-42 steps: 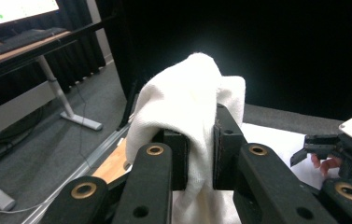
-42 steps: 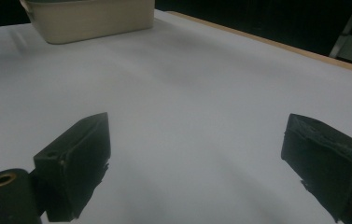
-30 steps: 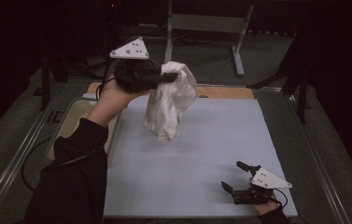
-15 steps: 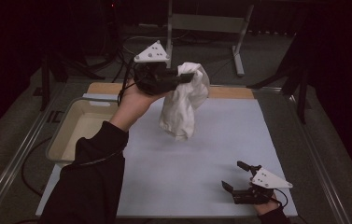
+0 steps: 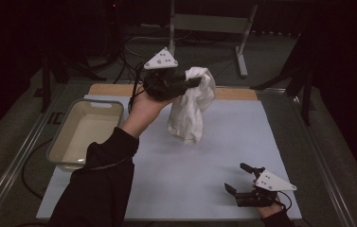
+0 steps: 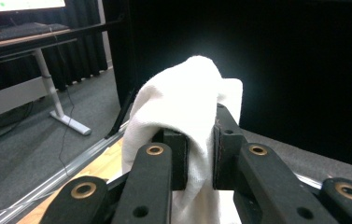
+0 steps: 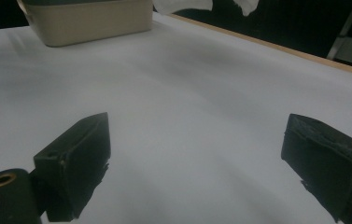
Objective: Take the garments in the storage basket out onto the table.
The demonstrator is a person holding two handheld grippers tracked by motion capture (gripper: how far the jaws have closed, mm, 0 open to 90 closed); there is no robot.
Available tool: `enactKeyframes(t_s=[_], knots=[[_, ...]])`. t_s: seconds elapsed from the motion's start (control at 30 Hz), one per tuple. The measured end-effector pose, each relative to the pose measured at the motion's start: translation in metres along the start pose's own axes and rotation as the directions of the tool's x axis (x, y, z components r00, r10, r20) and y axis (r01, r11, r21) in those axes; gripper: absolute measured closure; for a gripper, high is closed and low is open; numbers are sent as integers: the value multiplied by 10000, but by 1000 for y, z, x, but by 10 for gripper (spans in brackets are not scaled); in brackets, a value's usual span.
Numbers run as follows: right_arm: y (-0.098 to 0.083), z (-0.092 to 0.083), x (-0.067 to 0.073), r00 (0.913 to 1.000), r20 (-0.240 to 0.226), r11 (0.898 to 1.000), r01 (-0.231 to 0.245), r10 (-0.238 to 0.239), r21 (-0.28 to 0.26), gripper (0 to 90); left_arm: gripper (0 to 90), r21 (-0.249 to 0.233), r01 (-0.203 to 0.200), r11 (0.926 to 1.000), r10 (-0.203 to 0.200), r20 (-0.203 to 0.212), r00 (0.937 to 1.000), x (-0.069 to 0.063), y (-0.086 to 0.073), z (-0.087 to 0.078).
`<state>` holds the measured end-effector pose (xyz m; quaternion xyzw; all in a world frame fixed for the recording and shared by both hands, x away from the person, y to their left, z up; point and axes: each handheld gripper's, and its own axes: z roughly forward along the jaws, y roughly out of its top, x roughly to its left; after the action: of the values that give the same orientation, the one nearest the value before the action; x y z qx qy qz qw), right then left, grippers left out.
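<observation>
Left gripper [image 5: 192, 83] is clamped on a white cloth [image 5: 191, 109], jaws pinched together with a fold of the fabric squeezed between the pads. You can see it really well in the left gripper view, where the cloth [image 6: 183, 107] bunches up over the two black jaws and drapes down between them. From the high view the cloth hangs off the gripper in the air, above the far middle of the table, bottom end dangling clear of the surface.

Biggest thing in the scene is the table [image 5: 204, 175], covered with a pale sheet, and a strip of bare wood [image 5: 235, 93] shows along its far edge. Next down is the beige plastic tub [image 5: 62, 153] sitting at the left edge of the sheet, just left of the person's dark sleeve [image 5: 100, 189]. It shows up in the right gripper view too, tub [image 7: 89, 21] at the top left, and the cloth's lower tips [image 7: 183, 5] peek in along the top edge.

Right gripper [image 5: 243, 179] sits low at the near right corner of the sheet, well apart from the cloth, jaws spread wide with nothing between them, just bare sheet [image 7: 197, 107].
</observation>
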<state>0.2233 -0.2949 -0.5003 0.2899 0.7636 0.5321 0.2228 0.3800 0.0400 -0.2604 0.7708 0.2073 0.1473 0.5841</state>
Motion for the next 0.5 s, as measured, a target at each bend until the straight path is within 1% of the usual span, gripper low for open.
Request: enactKeyframes(t_s=[0.07, 0.13, 0.3, 0.37, 0.5], knots=[[0, 0, 0, 10000, 10, 10000, 29, -29, 14, 83, 810, -80, 81, 9999, -80, 74, 9999, 1, -5, 2], [0, 0, 0, 10000, 22, 10000, 61, -61, -14, 83, 809, -28, 187, 9998, -187, 168, 9997, 2, -12, 7], [-1, 0, 0, 10000, -12, 10000, 35, -35, 26, 83, 808, 8, 286, 9996, -287, 254, 9993, 4, -20, 11], [-1, 0, 0, 10000, -42, 10000, 34, -34, 38, 83, 808, 78, 300, 9995, -302, 300, 9991, 4, -30, 16], [0, 0, 0, 10000, -64, 10000, 21, -21, 30, 83, 807, 89, 438, 9990, -442, 394, 9982, 4, -40, 22]])
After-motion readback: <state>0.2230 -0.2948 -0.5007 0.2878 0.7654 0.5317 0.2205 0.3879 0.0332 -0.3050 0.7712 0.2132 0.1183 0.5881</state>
